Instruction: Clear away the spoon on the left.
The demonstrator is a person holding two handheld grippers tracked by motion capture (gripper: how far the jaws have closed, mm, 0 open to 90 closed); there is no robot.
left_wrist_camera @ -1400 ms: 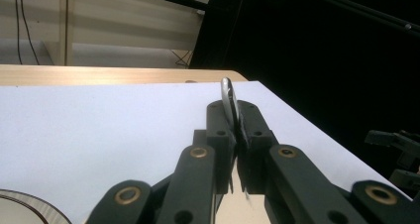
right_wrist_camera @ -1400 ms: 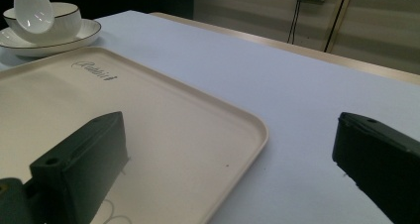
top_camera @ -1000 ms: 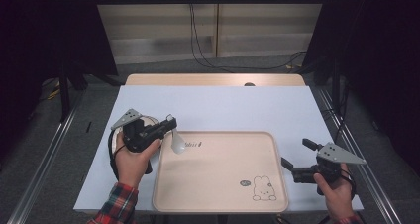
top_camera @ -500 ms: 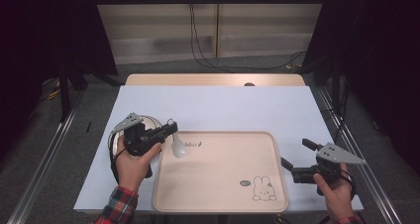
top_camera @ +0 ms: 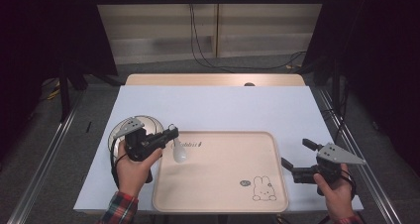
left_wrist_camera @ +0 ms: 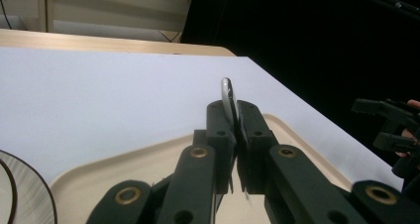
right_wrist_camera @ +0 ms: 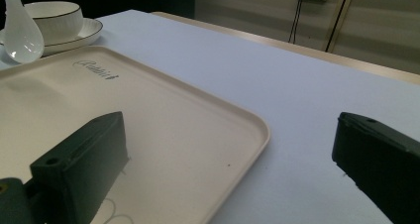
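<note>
Claw holding a spoon
The left gripper (top_camera: 171, 133) is pinching the white spoon (top_camera: 180, 153), dangling over the tray (top_camera: 223, 204) edge.

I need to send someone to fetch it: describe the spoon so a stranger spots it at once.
On the white-covered table lies a cream tray. Above the tray's near-left corner, the left gripper clamps a white ceramic spoon, bowl hanging down. The bowl and saucer beside it rest on the table.

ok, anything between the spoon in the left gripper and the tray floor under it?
Nothing visible. The left gripper is shut on the spoon, whose bowl hangs over the tray near its left rim; the tray surface below is bare.
</note>
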